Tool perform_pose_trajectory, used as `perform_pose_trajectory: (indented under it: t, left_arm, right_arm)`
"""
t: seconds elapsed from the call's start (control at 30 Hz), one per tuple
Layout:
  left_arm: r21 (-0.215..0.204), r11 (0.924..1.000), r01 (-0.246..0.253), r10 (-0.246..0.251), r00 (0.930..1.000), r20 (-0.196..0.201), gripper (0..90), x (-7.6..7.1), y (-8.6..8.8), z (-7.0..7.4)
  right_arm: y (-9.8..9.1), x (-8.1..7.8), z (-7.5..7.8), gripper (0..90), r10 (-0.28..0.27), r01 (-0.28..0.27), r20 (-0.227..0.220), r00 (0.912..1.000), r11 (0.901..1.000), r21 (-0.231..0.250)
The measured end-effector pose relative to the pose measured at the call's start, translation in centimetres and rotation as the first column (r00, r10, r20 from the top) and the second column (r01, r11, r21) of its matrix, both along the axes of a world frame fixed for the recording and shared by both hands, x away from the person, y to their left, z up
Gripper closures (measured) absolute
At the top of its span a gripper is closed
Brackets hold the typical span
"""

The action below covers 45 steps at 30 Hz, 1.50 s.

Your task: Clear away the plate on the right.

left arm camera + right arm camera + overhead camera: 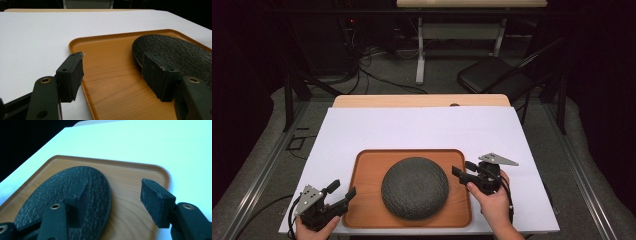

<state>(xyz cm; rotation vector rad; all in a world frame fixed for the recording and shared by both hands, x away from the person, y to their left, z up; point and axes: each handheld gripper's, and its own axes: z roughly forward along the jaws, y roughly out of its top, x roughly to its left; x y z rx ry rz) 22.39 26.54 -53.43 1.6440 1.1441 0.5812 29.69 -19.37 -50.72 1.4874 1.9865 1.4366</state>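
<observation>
Tray (363,200) and its dark round plate (415,188) sit at the near middle of the white table (422,125), the plate centred on the tray. Both tongs are open and hold nothing. The left gripper (343,191) hovers at the tray's near left rim, with one jaw outside the rim and the other over the wood near the plate, as the left gripper view shows (112,72). The right gripper (463,170) stands at the right rim, one jaw above the plate (75,195), the other over the tray's far right corner. If the two sides rise unevenly, I judge the plate could slide across the smooth wood and off. A shallow bite on the thin rim could also slip.
</observation>
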Motion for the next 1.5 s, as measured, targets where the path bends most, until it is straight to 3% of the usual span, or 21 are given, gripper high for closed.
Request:
perform_pose_trajectory:
  t: [0.27, 0.6, 1.03, 1.13, 1.5]
  left_arm:
    - [0.003, 1.0000, -0.002, 0.002, 1.0000, -0.004, 34.0, 0.0, -0.1, 0.0]
    - [0.003, 1.0000, -0.005, 0.005, 1.0000, -0.008, 33.9, 0.1, -0.1, -0.1]
    - [0.003, 1.0000, -0.007, 0.007, 0.9999, -0.009, 33.9, 0.0, 0.0, -0.1]
    - [0.006, 1.0000, -0.006, 0.006, 0.9999, -0.011, 33.9, 0.1, 0.0, -0.1]
    - [0.003, 1.0000, -0.003, 0.003, 0.9999, -0.012, 34.0, 0.1, 0.0, -0.1]
  right_arm:
    - [-3.3, -1.9, 0.7, 39.1, -0.056, 0.055, 0.024, 0.9982, 0.9984, 0.009]
    - [-6.6, -4.3, 0.3, 38.8, -0.110, 0.111, 0.062, 0.9920, 0.9936, -0.019]
    - [-7.6, -6.1, -0.1, 38.7, -0.096, 0.104, 0.113, 0.9889, 0.9924, -0.066]
    - [-7.7, -6.5, -0.5, 38.6, -0.096, 0.110, 0.140, 0.9855, 0.9891, -0.097]
    - [-8.3, -6.3, -2.7, 38.9, -0.119, 0.133, 0.122, 0.9854, 0.9840, -0.118]
